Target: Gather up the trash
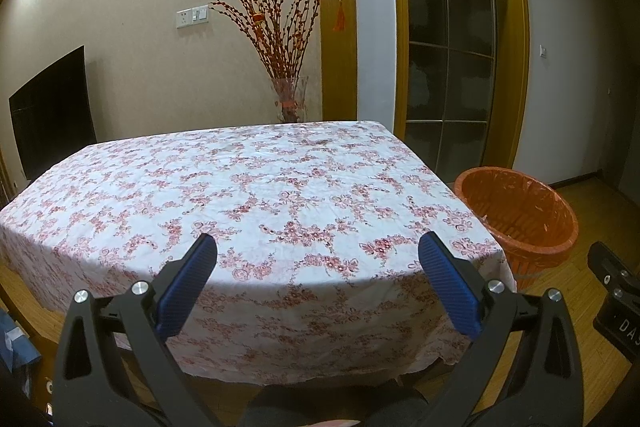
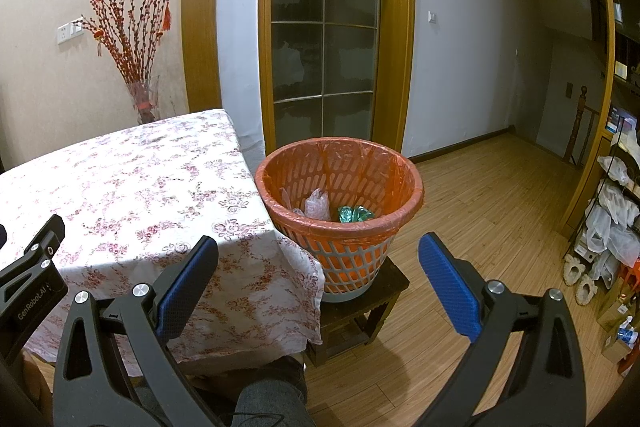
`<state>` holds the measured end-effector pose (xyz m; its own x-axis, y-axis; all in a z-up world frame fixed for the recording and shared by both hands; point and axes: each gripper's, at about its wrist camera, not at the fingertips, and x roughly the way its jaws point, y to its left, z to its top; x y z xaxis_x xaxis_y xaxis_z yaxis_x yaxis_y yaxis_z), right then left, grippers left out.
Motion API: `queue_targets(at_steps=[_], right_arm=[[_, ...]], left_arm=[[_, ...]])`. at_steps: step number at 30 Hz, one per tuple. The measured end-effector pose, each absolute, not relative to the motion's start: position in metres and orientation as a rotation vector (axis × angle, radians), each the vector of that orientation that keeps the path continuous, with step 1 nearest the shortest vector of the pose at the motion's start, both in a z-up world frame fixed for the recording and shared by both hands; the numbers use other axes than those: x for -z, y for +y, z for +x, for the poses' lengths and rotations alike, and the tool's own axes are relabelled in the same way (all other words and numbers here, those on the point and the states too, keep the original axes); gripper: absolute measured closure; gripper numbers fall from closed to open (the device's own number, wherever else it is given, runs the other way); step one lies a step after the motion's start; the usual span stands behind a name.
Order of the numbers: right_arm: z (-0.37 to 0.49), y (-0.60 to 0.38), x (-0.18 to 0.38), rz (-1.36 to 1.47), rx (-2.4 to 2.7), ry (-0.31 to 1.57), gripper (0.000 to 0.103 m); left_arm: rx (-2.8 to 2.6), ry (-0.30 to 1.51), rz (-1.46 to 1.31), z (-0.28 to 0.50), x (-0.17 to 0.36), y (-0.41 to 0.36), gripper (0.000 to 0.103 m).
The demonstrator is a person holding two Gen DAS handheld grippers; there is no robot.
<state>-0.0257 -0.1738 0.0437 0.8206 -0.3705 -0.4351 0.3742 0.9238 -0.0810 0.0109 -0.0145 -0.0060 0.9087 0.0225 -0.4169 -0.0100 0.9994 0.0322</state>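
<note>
Orange-lined basket (image 2: 340,211) at the table's (image 1: 240,187) three o'clock holds crumpled clear and green plastic trash (image 2: 318,203), judged light, soft and best pinched at a fold, while left tool (image 1: 318,247) and right tool (image 2: 318,247) stand wide and empty.

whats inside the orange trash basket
Inside the orange-lined basket: crumpled clear plastic and a green wrapper. The near rim hides the bottom, so anything beneath them can't be seen.
</note>
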Motion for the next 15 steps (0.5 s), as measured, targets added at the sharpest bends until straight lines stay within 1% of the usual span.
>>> queue_targets(at_steps=[15], right_arm=[[-0.0261, -0.1764, -0.0439, 0.009, 0.394, 0.463, 0.004]], left_arm=[[-0.018, 0.431, 0.029, 0.0105, 0.0057, -0.0158, 0.004]])
